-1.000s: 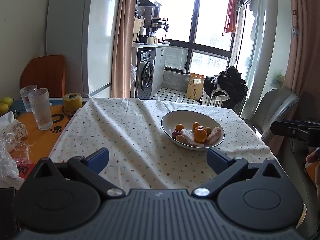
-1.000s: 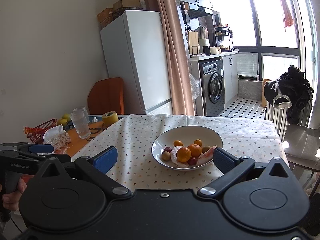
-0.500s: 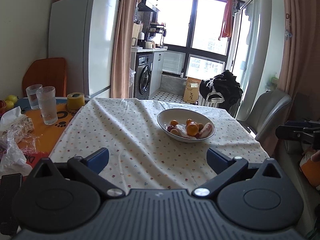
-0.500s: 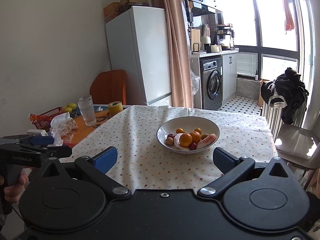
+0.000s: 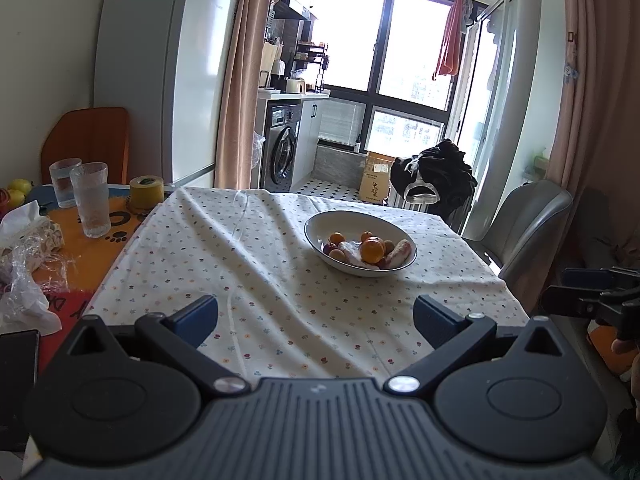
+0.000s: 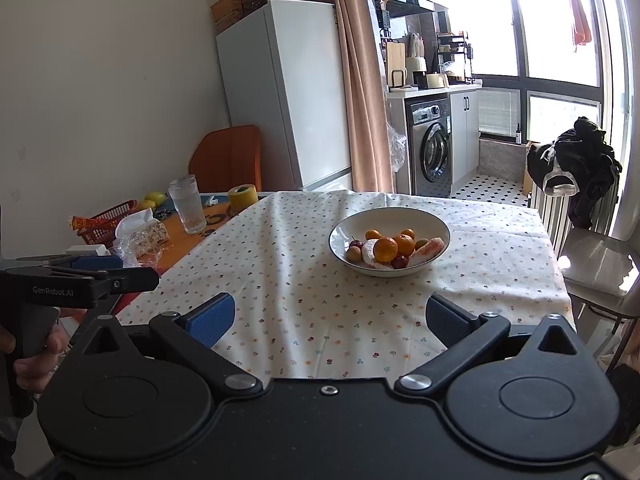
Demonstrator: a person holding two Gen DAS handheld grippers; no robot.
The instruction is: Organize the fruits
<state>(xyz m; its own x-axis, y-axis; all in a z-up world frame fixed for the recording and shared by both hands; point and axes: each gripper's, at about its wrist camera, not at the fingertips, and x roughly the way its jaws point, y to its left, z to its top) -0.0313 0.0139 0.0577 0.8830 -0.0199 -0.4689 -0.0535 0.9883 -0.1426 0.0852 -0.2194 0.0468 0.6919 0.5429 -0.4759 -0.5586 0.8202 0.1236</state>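
A white bowl (image 5: 320,228) (image 6: 400,216) stands on the flowered tablecloth (image 5: 248,272) (image 6: 304,272), right of the table's middle. It holds oranges (image 5: 371,251) (image 6: 385,249), small red and tan fruits and pale pink pieces. My left gripper (image 5: 316,315) hangs open above the table's near edge, well short of the bowl. My right gripper (image 6: 331,316) is also open and empty, back from the near edge. Each gripper shows at the side of the other's view: the right gripper (image 5: 592,300), the left gripper (image 6: 80,276) in a hand.
At the left stand drinking glasses (image 5: 93,204) (image 6: 188,208), a yellow tape roll (image 5: 146,192) (image 6: 242,197), crumpled plastic (image 5: 24,280), a red basket (image 6: 108,220) and yellow fruit (image 5: 18,186) (image 6: 154,198). A grey chair (image 5: 524,232) (image 6: 600,276) stands at the right, a fridge (image 5: 160,80) behind.
Both grippers have pulled back and up from the table, so the bowl looks smaller and farther. Both stay open and empty.
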